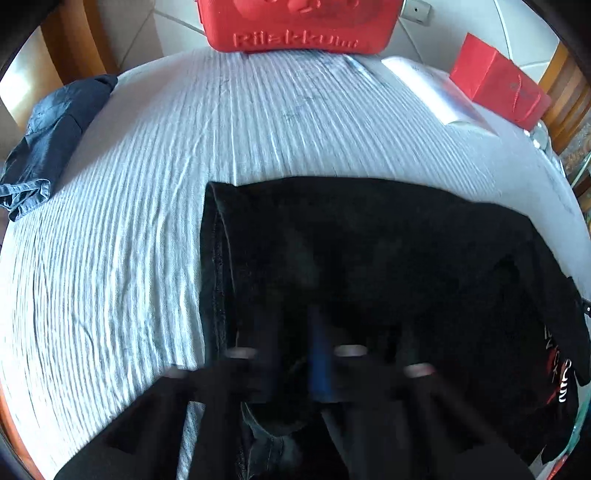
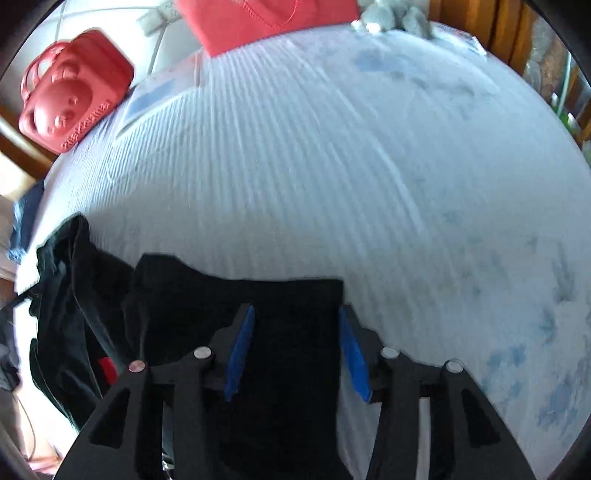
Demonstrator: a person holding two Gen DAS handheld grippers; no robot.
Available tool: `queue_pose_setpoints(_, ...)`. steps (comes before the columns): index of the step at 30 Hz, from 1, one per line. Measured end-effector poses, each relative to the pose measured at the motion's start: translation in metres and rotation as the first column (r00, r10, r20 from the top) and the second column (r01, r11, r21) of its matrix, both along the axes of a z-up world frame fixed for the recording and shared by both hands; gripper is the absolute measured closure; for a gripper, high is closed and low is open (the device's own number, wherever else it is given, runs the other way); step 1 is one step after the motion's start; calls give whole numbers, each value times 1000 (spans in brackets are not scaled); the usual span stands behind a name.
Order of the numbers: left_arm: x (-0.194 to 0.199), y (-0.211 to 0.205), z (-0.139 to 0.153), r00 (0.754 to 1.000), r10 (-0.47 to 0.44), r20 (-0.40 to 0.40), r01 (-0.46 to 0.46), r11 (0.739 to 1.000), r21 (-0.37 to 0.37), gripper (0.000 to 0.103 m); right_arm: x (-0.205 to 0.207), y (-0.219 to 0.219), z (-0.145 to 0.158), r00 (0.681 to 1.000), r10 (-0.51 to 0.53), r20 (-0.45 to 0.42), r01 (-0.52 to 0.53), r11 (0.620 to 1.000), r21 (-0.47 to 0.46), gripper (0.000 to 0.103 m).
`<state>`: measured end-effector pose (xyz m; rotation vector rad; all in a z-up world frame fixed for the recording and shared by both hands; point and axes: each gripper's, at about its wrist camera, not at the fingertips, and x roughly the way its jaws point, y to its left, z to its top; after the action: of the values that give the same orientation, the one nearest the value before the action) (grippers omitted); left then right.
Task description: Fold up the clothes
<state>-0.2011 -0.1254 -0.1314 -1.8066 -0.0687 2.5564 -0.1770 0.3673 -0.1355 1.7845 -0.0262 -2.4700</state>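
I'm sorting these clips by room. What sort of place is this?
Probably a bedroom at home: a black garment lies on a striped bedsheet, with a grey plush toy and a red bag at its far edge.

Parted jaws over black garment (image 2: pixel 240 295)

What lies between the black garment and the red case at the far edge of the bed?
Only bare striped sheet between the black garment and the red case, clearest in the left wrist view.
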Motion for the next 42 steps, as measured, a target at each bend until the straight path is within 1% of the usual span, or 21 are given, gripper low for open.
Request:
queue_pose_setpoints(2, 4, 2, 9, 1000, -7, -24, 6, 1000, -15, 102, 2, -11, 5, 999, 40, -4, -39, 998, 49, 99)
queue_pose_setpoints(4, 8, 0, 33, 996, -1, -86, -3, 999, -47, 103, 6, -16, 25, 996, 56, -72, -49, 994, 95, 99)
queue_pose_setpoints(6, 11, -7, 67, 985, 12, -175, -20, 999, -44, 103, 10, -14, 62, 978, 71, -195, -44, 989, 140, 99)
queue_pose_setpoints(10, -4, -19, 123, 955, 8, -296, -25, 998, -56, 103, -6, -1, 135, 912, 89, -400, -16, 983, 181, 99)
queue_pose_setpoints(13, -28, -25, 131, 956, 9, -293, -22, 999, -42, 102, -39, 7, 170, 865, 96, -492, 16, 976, 219, 99)
queue_pose_setpoints(16, -37, -38, 116, 968, 45, -246, -37, 999, 38, 99, -88, 21, 179, 839, 50, -542, 102, 964, 247, 99)
queue_pose_setpoints(17, -39, -35, 106, 974, 53, -222, -41, 997, 58, 98, -107, 27, 175, 848, 17, -530, 128, 964, 235, 97)
queue_pose_setpoints(19, -39, -29, 84, 983, 50, -174, -37, 996, 78, 88, -143, 38, 159, 881, -67, -469, 177, 965, 194, 90)
queue_pose_setpoints(21, -37, -23, 63, 991, 37, -127, -26, 996, 90, 77, -159, 49, 143, 904, -126, -408, 200, 969, 145, 89)
queue_pose_setpoints(22, -36, -18, 55, 994, 23, -106, -13, 995, 100, 74, -161, 52, 136, 912, -148, -382, 206, 972, 116, 89)
queue_pose_setpoints(24, -33, -9, 43, 996, -5, -85, 12, 996, 91, 72, -153, 54, 126, 920, -156, -359, 194, 978, 73, 89)
queue_pose_setpoints(26, -31, -3, 33, 997, -24, -70, 29, 997, 76, 71, -136, 50, 119, 928, -140, -344, 177, 981, 77, 89)
queue_pose_setpoints(28, -34, 0, 24, 998, -24, -56, 28, 997, 74, 70, -121, 45, 107, 941, -140, -309, 171, 982, 75, 89)
queue_pose_setpoints(31, -42, 3, 11, 999, -20, -46, 20, 1000, 18, 70, -93, 49, 92, 951, -159, -264, 178, 983, 49, 89)
queue_pose_setpoints(33, -48, 2, 0, 1000, -8, -30, 9, 1000, 27, 70, -74, 53, 86, 954, -174, -244, 188, 982, 34, 88)
queue_pose_setpoints(35, -52, 4, 1, 999, -16, -39, 18, 998, 52, 71, -56, 57, 79, 956, -190, -224, 200, 979, 24, 88)
queue_pose_setpoints(36, -54, 5, 4, 999, -26, -43, 29, 997, 69, 98, -48, 59, 76, 956, -200, -214, 211, 977, 27, 89)
queue_pose_setpoints(37, -55, 8, 11, 998, -33, -58, 38, 996, 81, 101, -39, 62, 74, 955, -211, -209, 222, 974, 30, 89)
queue_pose_setpoints(39, -60, 8, 36, 989, -40, -142, 47, 998, 48, 101, -24, 68, 73, 951, -232, -205, 244, 969, 34, 88)
queue_pose_setpoints(41, -74, 0, 59, 977, -17, -214, 23, 999, 25, 101, -12, 73, 74, 948, -248, -202, 259, 965, 32, 88)
queue_pose_setpoints(42, -89, -5, 63, 974, 0, -227, 1, 1000, 7, 101, -6, 75, 75, 946, -254, -200, 265, 964, 33, 88)
